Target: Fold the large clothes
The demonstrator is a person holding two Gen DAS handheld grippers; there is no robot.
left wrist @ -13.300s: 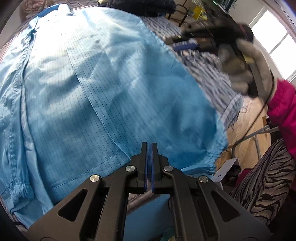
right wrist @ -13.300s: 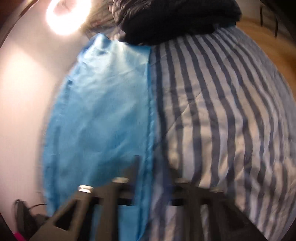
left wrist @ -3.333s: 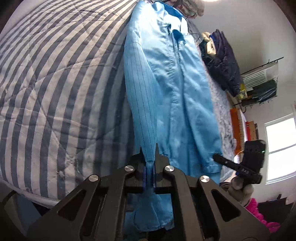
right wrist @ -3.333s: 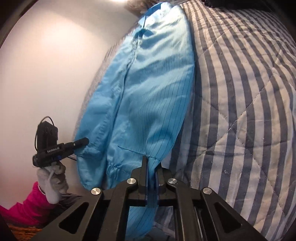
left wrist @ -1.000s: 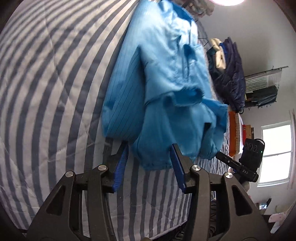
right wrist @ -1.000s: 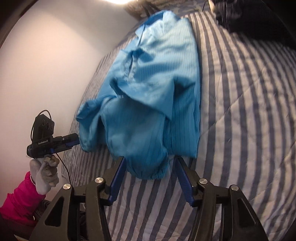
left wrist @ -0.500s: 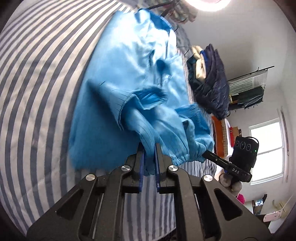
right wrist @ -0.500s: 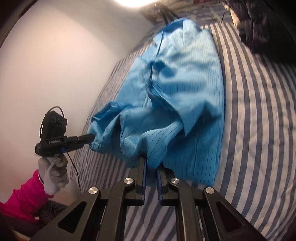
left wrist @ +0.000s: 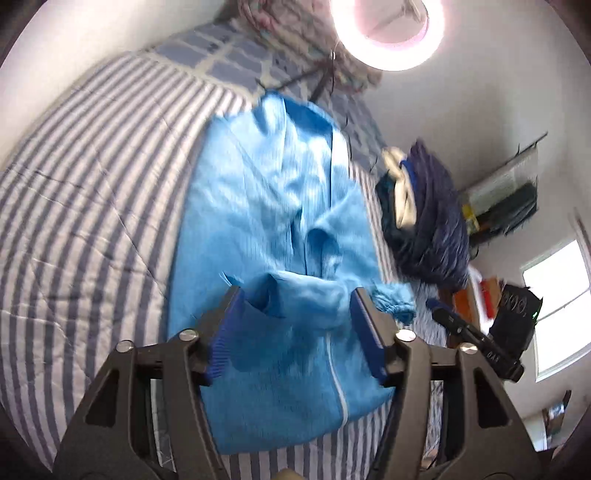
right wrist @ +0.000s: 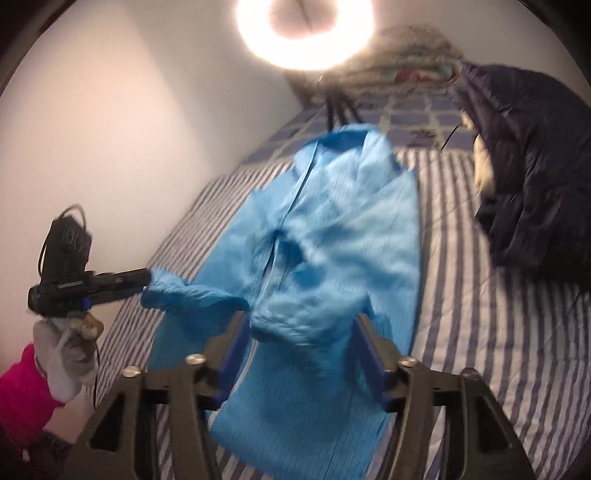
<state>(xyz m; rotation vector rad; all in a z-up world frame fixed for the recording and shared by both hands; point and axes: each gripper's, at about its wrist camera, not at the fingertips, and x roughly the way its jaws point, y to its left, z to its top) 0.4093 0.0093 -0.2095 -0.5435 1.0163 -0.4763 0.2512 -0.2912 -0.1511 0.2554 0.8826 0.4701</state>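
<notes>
A large light-blue coverall (left wrist: 273, 236) lies on the striped bed, its lower part folded up over its body. It also shows in the right wrist view (right wrist: 325, 251). My left gripper (left wrist: 295, 325) is open, its blue pads spread above the folded cloth. My right gripper (right wrist: 301, 354) is open too, above the bunched fold near an elastic cuff (right wrist: 166, 291). In the right wrist view the left gripper's tip (right wrist: 122, 282) appears at the cuff. In the left wrist view the right gripper (left wrist: 476, 336) shows beyond a cuff (left wrist: 395, 304).
The blue-and-white striped quilt (left wrist: 85, 206) covers the bed. A dark jacket pile (right wrist: 528, 166) sits at the bed's right side, also in the left wrist view (left wrist: 428, 221). A ring light (right wrist: 303, 33) and a tripod stand at the head. A white wall (right wrist: 110, 129) runs along the left.
Both grippers were shut on the coverall's hem half a second ago and have opened, letting the folded cloth drop onto the garment. Both have lifted and tilted up.
</notes>
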